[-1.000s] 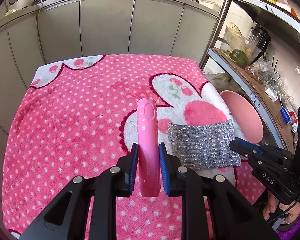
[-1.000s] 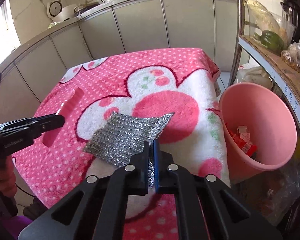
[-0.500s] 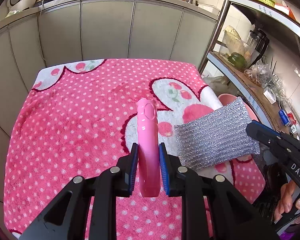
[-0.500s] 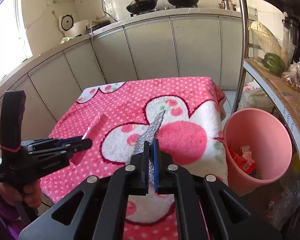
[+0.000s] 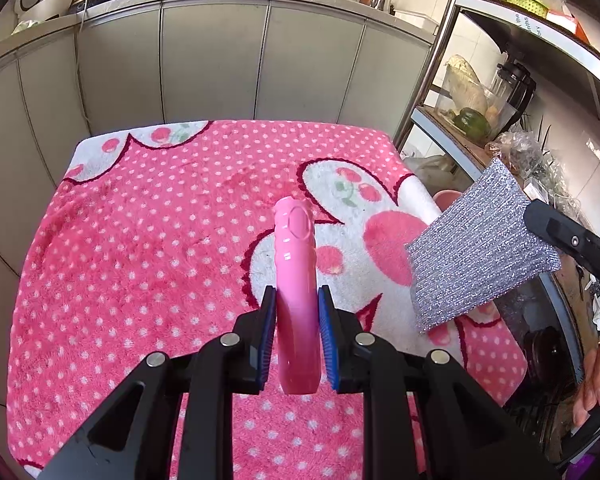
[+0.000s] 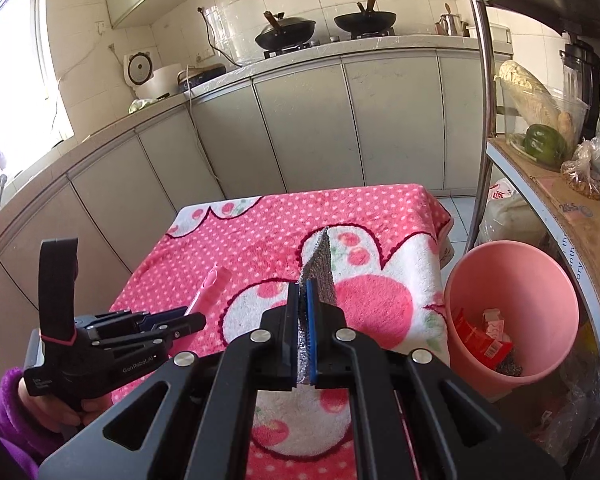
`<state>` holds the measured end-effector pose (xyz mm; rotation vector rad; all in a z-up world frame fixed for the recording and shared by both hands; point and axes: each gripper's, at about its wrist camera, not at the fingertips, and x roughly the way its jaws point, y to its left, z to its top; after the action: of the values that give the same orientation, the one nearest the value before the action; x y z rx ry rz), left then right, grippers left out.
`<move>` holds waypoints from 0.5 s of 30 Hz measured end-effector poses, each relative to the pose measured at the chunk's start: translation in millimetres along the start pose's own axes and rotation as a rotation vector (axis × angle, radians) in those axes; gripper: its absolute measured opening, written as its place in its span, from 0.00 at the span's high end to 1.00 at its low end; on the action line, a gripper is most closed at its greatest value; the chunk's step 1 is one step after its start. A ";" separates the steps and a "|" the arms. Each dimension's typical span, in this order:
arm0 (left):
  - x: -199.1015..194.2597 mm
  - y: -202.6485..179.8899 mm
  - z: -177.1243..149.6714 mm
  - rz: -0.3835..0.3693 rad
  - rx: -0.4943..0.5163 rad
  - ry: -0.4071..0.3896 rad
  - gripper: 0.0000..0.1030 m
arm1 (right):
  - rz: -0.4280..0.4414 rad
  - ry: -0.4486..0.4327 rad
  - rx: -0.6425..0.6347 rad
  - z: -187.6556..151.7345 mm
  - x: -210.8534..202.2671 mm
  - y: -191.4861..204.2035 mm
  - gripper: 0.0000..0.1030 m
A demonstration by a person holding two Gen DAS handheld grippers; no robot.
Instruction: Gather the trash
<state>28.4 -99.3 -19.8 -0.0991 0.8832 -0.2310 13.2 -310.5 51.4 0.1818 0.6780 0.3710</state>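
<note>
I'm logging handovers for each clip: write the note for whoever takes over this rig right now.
Left gripper: shut on the pink plastic piece, held above the blanket-covered table.
Right gripper: shut on the silver scouring cloth, clear of the table.
Pink bin: on the floor at the table's right side, already holding red wrappers and other scraps.
Done: both items picked up.
Left: probably carry each one over the bin and release it.

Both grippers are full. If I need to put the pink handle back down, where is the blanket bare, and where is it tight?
The dotted blanket is bare on both sides of the pink handle. Tight spots: the right edge by the pink bin and the shelf rack, where the silver scouring pad hangs.
</note>
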 end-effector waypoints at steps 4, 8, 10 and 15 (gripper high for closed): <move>-0.2 0.1 -0.6 -0.006 0.000 -0.002 0.81 | -0.001 -0.014 0.026 4.9 -4.8 -7.3 0.96; -1.3 0.0 0.9 -0.014 0.000 -0.011 0.81 | -0.002 -0.033 0.048 10.7 -10.4 -14.2 0.96; -2.2 0.2 2.5 -0.017 0.002 -0.018 0.81 | -0.007 -0.043 0.049 13.3 -13.3 -16.4 0.96; -5.1 -2.7 7.7 -0.029 0.014 -0.038 0.81 | -0.024 -0.074 0.058 19.4 -22.8 -24.0 0.96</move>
<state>30.8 -100.8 -10.6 -0.1032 0.8429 -0.2615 15.8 -342.3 72.6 0.2415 0.6179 0.3207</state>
